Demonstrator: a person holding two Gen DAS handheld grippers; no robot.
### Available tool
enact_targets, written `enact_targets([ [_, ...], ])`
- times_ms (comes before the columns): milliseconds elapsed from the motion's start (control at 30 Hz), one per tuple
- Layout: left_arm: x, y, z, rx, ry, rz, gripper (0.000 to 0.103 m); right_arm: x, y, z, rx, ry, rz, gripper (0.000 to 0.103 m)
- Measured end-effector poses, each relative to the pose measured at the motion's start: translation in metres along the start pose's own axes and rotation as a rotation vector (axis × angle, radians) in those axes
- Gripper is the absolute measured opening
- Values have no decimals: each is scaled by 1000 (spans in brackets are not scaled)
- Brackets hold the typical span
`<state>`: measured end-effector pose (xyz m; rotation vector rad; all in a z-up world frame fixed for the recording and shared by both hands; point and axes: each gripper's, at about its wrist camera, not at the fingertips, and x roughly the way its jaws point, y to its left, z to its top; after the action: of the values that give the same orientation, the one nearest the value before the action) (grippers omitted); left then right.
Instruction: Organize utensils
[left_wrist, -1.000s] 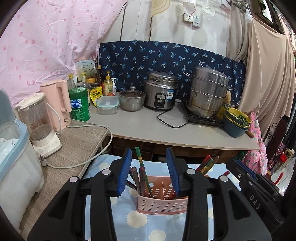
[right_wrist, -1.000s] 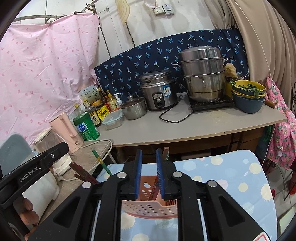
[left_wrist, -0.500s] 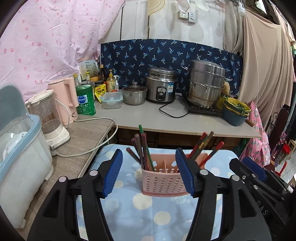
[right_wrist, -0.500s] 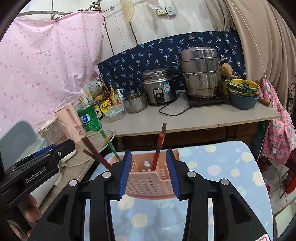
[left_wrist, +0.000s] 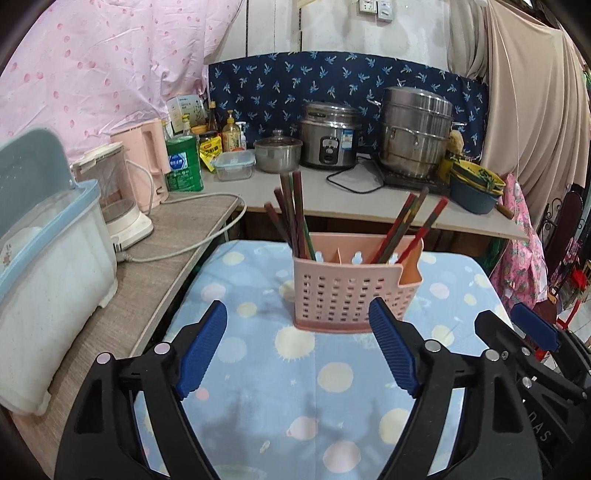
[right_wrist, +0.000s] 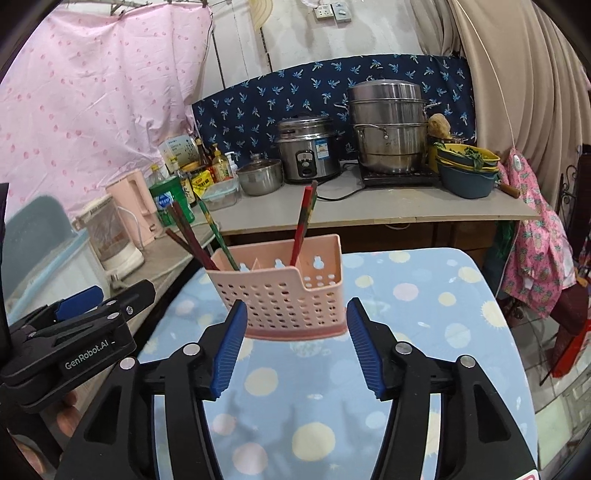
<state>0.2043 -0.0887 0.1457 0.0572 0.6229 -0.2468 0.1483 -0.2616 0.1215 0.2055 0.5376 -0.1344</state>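
We read "GenRobot.AI" in white on the black body of the left gripper (right_wrist: 79, 321) where it shows at the left edge of the right wrist view, and the letters "DAS" run along the side of the right gripper (left_wrist: 535, 328) in the left wrist view. The green bottle (left_wrist: 183, 163) carries a blue and white label whose print is too small for us to read. The pink utensil basket (left_wrist: 351, 291) stands upright on the table (left_wrist: 332, 406), with dark chopsticks (left_wrist: 291, 218) leaning in its left compartment and red ones (left_wrist: 410, 229) in its right. Our left tongs are opening, the blue pads well apart with only cloth between them, the basket just beyond their tips. Our right tongs (right_wrist: 295, 339) are opening too, their pads either side of the basket's (right_wrist: 284, 295) lower front without pressing on it. Only the left wrist view shows the white and blue plastic bin (left_wrist: 48, 273) in full; only the right wrist view shows fingertips (right_wrist: 70, 410) under the other gripper. The table wears a light blue cloth with pale dots and suns. Behind it a grey counter (left_wrist: 369, 206) holds a rice cooker (left_wrist: 328, 136), a stacked steel steamer (left_wrist: 415, 133) and stacked bowls (left_wrist: 474, 184), before a navy leaf-print cloth (left_wrist: 332, 81) and a pink sheet (left_wrist: 92, 62).
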Motion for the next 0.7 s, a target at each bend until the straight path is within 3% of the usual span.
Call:
enact_targets([
  [333, -2, 3, -34, -14, 39, 28, 90, -4, 3, -33, -38, 54, -50, 70],
  [700, 3, 11, -59, -23, 102, 58, 94, -10, 1, -53, -37, 84, -83, 84],
])
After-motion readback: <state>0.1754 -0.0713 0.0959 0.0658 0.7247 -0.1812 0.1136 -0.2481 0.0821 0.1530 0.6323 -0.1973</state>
